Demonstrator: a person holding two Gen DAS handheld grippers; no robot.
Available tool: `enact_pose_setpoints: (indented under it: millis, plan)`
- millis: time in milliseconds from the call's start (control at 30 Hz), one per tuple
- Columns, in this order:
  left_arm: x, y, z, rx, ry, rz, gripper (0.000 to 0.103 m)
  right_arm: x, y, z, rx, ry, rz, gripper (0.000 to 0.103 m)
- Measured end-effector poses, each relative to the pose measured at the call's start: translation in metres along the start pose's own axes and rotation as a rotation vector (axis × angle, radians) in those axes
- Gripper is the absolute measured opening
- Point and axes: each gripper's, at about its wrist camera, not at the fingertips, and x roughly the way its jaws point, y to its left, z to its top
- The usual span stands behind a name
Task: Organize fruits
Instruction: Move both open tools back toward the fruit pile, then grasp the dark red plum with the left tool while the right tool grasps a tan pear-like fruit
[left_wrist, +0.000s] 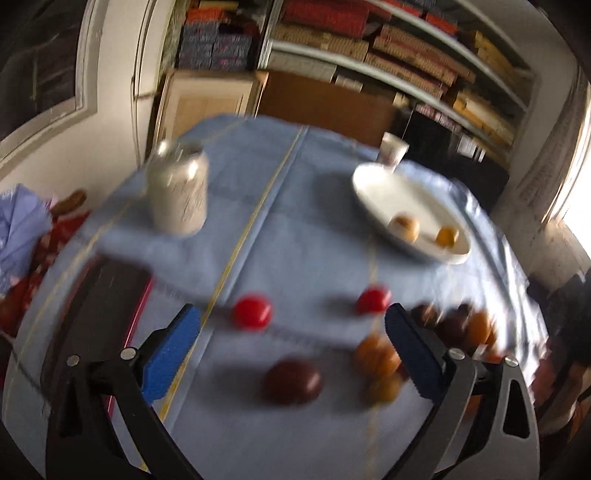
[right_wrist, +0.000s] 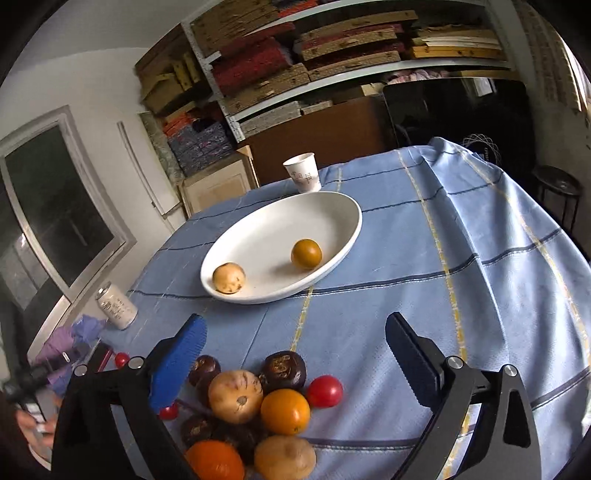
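A white oval plate (right_wrist: 332, 206) sits mid-table on the blue cloth and holds a tan fruit (right_wrist: 229, 277) and a yellow-orange fruit (right_wrist: 306, 253). Close in front of my right gripper (right_wrist: 295, 330) lies a heap of fruit: an orange (right_wrist: 285, 411), a tan fruit (right_wrist: 235, 396), a dark purple fruit (right_wrist: 283, 369) and a small red one (right_wrist: 324, 391). That gripper is open with nothing between its fingers. In the blurred left wrist view the plate (left_wrist: 369, 188) is far right, and my left gripper (left_wrist: 291, 321) is open and empty above two red fruits (left_wrist: 252, 311) (left_wrist: 373, 300) and a dark purple fruit (left_wrist: 291, 382).
A silver drinks can (left_wrist: 179, 188) (right_wrist: 116, 304) stands at the table's left. A white paper cup (right_wrist: 302, 176) is behind the plate. Purple cloth (right_wrist: 79, 332) and a dark object with a pink edge (left_wrist: 110, 295) lie at the left edge. Shelves of stacked boards fill the back wall.
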Motion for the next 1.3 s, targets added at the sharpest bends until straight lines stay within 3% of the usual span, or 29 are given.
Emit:
enact_pose_setpoints:
  millis: [133, 233, 367, 633, 700, 867, 933, 1033, 1200, 1300]
  plan:
    - [0.009, -0.001, -0.022, 0.078, 0.023, 0.065, 0.098, -0.008, -0.002, 0.000, 0.036, -0.006, 0.070, 0.098]
    - [0.015, -0.008, -0.035, 0.105, 0.038, 0.019, 0.098, -0.007, -0.001, -0.003, 0.061, 0.020, 0.136, 0.098]
    - [0.016, -0.011, -0.036, 0.107, 0.045, -0.048, 0.098, -0.012, 0.009, -0.008, 0.031, 0.008, 0.153, 0.098]
    - [0.023, -0.009, -0.036, 0.077, 0.061, -0.050, 0.098, -0.005, 0.004, -0.008, 0.060, 0.037, 0.148, 0.098]
    - [0.023, -0.011, -0.035, 0.087, 0.062, -0.055, 0.095, -0.006, 0.000, -0.007, 0.075, 0.036, 0.153, 0.098]
    - [0.031, -0.015, -0.035, 0.101, 0.099, -0.081, 0.068, -0.010, -0.008, -0.005, 0.085, 0.012, 0.102, 0.098]
    - [0.036, -0.014, -0.035, 0.091, 0.122, -0.085, 0.063, -0.010, -0.014, -0.004, 0.108, 0.016, 0.096, 0.098]
    - [0.039, -0.012, -0.036, 0.080, 0.137, -0.085, 0.057, -0.007, -0.022, -0.003, 0.125, 0.027, 0.051, 0.088]
    - [0.041, -0.013, -0.037, 0.086, 0.136, -0.078, 0.051, 0.013, -0.037, -0.006, 0.162, 0.131, 0.019, 0.059]
    - [0.039, -0.015, -0.037, 0.096, 0.127, -0.090, 0.050, 0.020, -0.040, -0.009, 0.186, 0.177, 0.057, 0.056]
